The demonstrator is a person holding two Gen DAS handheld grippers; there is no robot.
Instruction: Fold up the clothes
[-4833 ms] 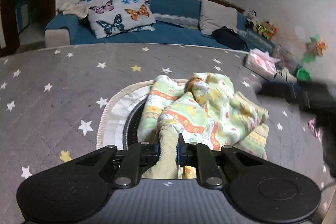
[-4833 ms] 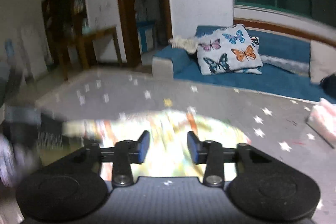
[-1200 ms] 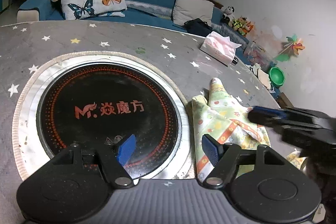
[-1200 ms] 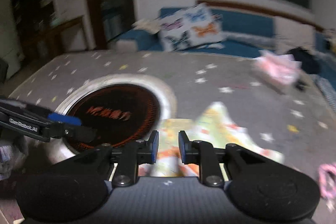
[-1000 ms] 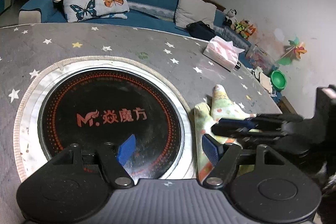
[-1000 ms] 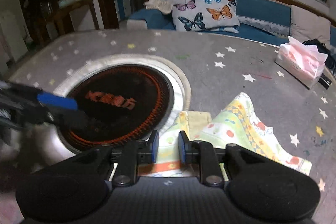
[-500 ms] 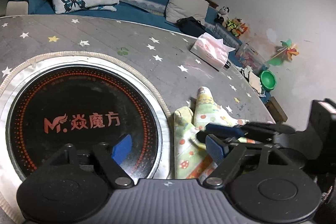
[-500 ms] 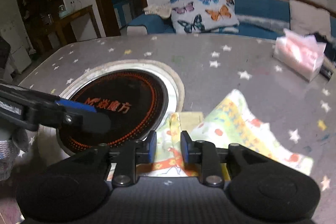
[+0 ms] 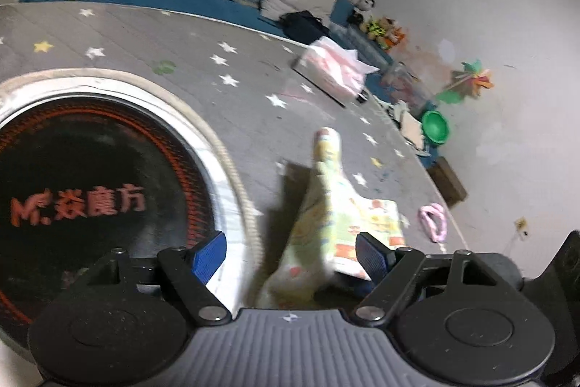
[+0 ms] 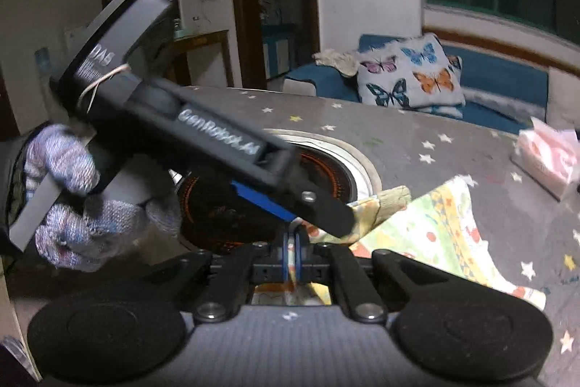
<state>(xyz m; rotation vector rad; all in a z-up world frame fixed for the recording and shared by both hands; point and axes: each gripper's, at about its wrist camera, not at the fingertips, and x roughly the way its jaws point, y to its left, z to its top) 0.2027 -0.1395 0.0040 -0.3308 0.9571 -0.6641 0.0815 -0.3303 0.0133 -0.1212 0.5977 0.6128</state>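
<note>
pinching the garment (image 10: 427,234), right claw (image 10: 291,258) clenched — grip half-hidden; left claw (image 9: 290,254) released.

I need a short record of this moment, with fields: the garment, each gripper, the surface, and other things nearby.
garment: printed cloth, partly lifted, one end on the table
left gripper: open, cloth between its fingers, not clamped
right gripper: shut on the cloth edge
surface: grey star-pattern table cover
beside cloth: round black cooktop set in the table
nearby: pink tissue pack, pink loop
</note>
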